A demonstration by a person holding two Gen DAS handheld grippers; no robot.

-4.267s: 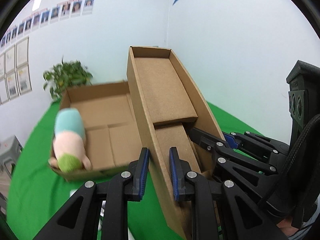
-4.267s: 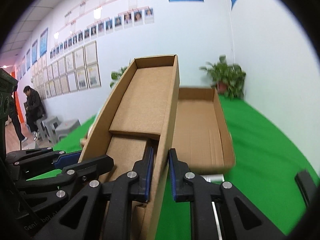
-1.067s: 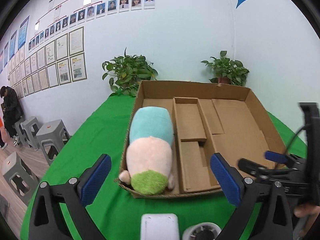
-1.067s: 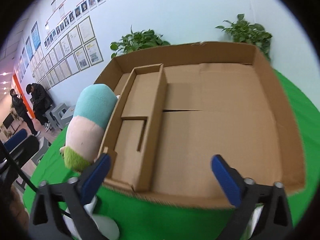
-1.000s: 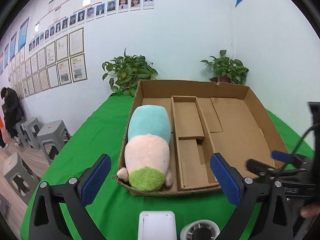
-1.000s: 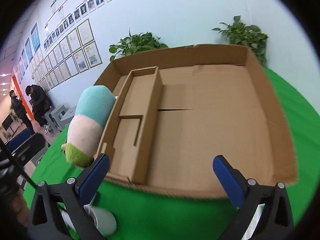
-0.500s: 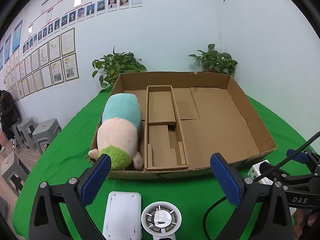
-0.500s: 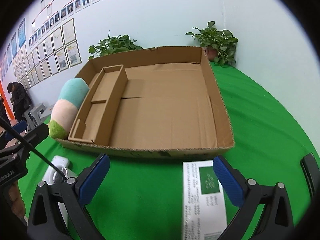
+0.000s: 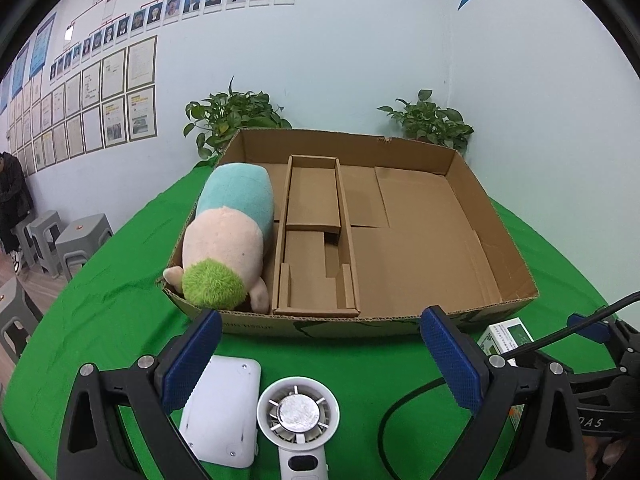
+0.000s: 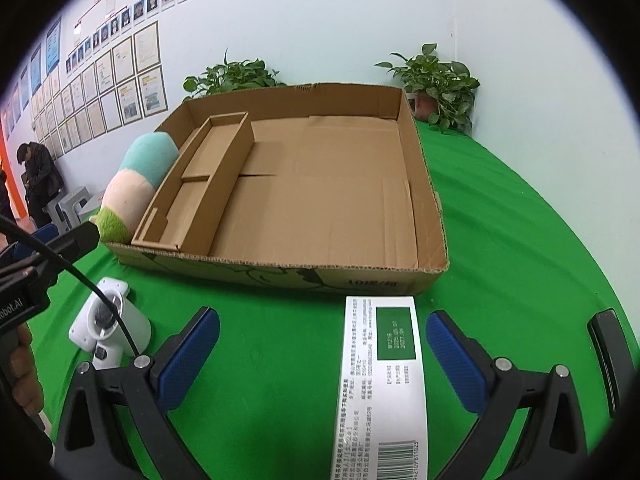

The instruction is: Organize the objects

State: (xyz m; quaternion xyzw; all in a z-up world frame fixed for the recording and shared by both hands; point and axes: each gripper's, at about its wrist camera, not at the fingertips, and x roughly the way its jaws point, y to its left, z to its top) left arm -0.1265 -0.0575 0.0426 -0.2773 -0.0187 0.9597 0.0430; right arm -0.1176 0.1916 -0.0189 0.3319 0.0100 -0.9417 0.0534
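Note:
A large open cardboard box lies on the green table. In it a plush toy lies along the left wall, with a narrow cardboard insert tray beside it. My left gripper is open above a white handheld fan and a white flat device. My right gripper is open over a white and green carton, which also shows in the left wrist view.
Two potted plants stand behind the box by the wall. Grey stools and a person are off the table's left side. A black cable runs across the cloth near the fan.
Both grippers let go of the cardboard insert, which now lies in the box, opened wide and drew back toward the table's near edge, bringing the fan, white device and carton into view.

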